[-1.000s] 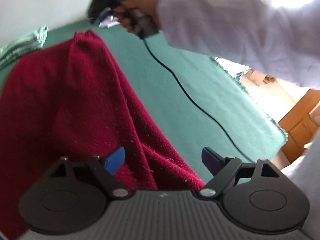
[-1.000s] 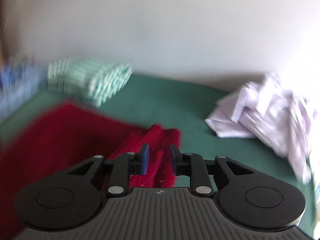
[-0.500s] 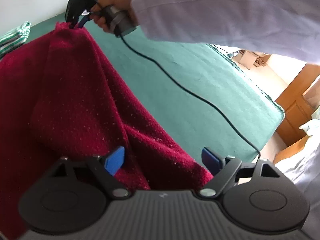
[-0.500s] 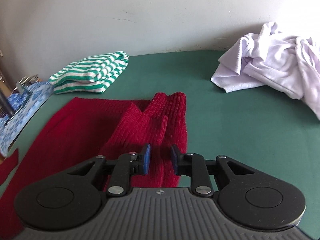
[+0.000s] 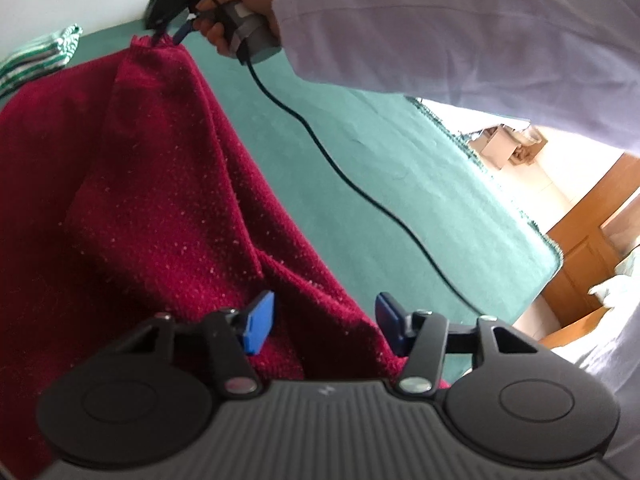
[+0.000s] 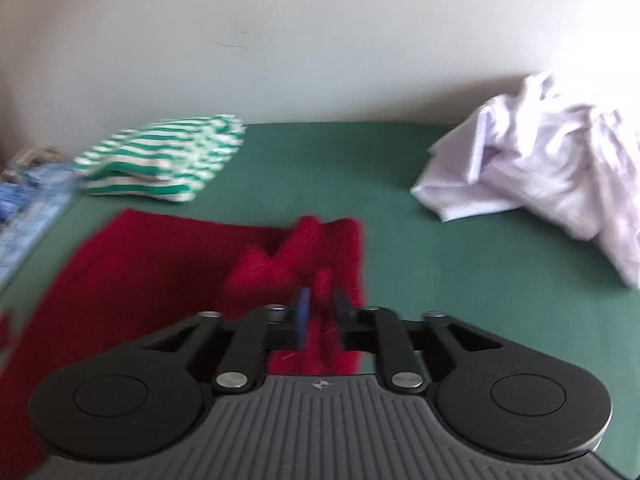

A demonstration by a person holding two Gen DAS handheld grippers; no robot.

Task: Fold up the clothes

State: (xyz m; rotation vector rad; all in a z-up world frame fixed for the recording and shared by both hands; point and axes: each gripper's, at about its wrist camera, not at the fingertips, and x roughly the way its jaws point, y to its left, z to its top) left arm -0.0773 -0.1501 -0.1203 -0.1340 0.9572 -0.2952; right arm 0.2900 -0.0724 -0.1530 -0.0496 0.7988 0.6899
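Left gripper's jaws narrower than before, closing — red sweater between.

Bright daylight throughout; glare washing out the floor at right in the left view. Strong fisheye bending at edges. Right view motion-blurred, striped cloth smeared; left view sharp.

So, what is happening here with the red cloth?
A person is folding a red sweater on a green table, with a gripper in each hand. The right gripper is at the sweater's far corner; its jaws are opening, with knit between them. The left gripper is closing over the near edge, but its fingers do not yet press the cloth. A folded striped shirt and a crumpled white shirt lie farther back.
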